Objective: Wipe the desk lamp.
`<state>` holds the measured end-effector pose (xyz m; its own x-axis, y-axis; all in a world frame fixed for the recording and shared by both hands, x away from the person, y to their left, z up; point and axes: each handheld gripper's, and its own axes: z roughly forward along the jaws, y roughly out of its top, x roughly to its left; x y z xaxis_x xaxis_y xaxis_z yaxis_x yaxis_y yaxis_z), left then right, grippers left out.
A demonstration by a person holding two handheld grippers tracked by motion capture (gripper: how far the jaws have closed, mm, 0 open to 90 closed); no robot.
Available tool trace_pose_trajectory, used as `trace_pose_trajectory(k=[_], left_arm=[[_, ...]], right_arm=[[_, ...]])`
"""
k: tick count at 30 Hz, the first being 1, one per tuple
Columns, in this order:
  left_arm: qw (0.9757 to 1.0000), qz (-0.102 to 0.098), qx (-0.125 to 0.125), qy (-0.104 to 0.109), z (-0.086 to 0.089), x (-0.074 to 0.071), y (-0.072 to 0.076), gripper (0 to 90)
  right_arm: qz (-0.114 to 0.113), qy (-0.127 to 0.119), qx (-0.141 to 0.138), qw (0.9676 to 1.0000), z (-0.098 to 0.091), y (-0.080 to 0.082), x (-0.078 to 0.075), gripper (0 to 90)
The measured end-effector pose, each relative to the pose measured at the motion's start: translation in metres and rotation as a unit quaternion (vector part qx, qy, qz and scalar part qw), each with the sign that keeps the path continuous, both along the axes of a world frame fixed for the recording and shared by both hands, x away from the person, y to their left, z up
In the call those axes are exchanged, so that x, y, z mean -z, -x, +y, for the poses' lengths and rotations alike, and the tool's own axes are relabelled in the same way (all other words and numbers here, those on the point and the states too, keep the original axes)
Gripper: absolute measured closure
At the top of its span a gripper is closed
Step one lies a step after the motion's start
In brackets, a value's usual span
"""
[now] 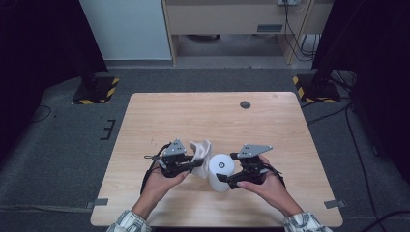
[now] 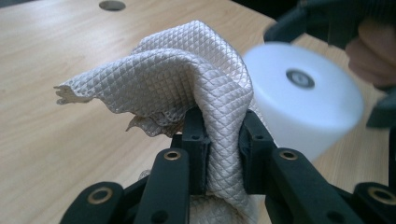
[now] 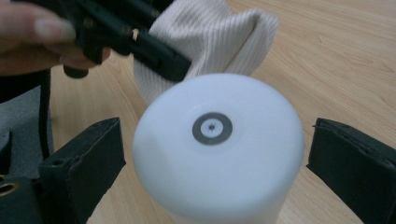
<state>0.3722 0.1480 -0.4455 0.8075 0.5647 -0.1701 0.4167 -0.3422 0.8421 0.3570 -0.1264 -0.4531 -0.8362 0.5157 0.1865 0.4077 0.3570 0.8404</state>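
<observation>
Pinched cloth (image 2: 187, 79) beside white cylinder (image 2: 303, 102)

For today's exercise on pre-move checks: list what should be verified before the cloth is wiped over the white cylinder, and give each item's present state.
1. Left gripper clamped on the cloth: ok.
2. Cloth bunched with a free edge to wipe with: ok.
3. White cylinder between the right gripper jaws: ok.
4. Right pads pressing on the cylinder: not ok, gaps show on both sides.
5. Cylinder resting on the table: cannot tell.
</observation>
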Motion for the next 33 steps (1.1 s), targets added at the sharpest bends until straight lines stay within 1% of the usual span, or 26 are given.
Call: trace_pose_trajectory(k=[2, 5, 8, 10, 15, 17, 20, 26, 33], left_arm=[[1.0000, -0.005, 0.004, 0.002, -0.001, -0.007, -0.004, 75.1], [0.9999, -0.004, 0.010, 0.011, -0.003, -0.015, -0.009, 75.1], [0.9997, 0.004, 0.009, 0.022, -0.004, -0.018, -0.014, 75.1], [0.9996, 0.008, 0.010, 0.023, -0.005, -0.017, -0.015, 75.2], [0.9994, 0.025, 0.018, 0.014, -0.015, -0.004, -0.019, 75.2], [0.9993, 0.029, 0.019, 0.016, -0.017, 0.000, -0.020, 75.3], [0.9990, 0.036, 0.016, 0.022, -0.019, 0.005, -0.022, 75.5], [0.9990, 0.039, 0.016, 0.012, -0.022, 0.013, -0.025, 75.5], [0.9985, 0.052, 0.015, 0.001, -0.024, 0.030, -0.027, 75.7]], right_arm=[[0.001, -0.003, 0.000, 1.0000, -0.003, 0.003, 0.003, 4.5], [0.002, -0.003, -0.003, 1.0000, -0.005, 0.005, 0.008, 5.3], [0.004, -0.001, -0.003, 1.0000, -0.006, 0.007, 0.013, 6.6], [0.007, 0.001, -0.004, 1.0000, -0.006, 0.008, 0.016, 7.5], [0.007, 0.009, -0.001, 0.9999, -0.004, 0.007, 0.022, 10.1], [0.013, 0.011, 0.000, 0.9999, -0.004, 0.006, 0.023, 10.0], [0.013, 0.015, 0.000, 0.9998, -0.004, 0.006, 0.025, 9.9], [0.015, 0.014, -0.003, 0.9998, -0.004, 0.005, 0.025, 9.7], [0.017, 0.016, -0.004, 0.9997, -0.004, 0.004, 0.026, 9.3]])
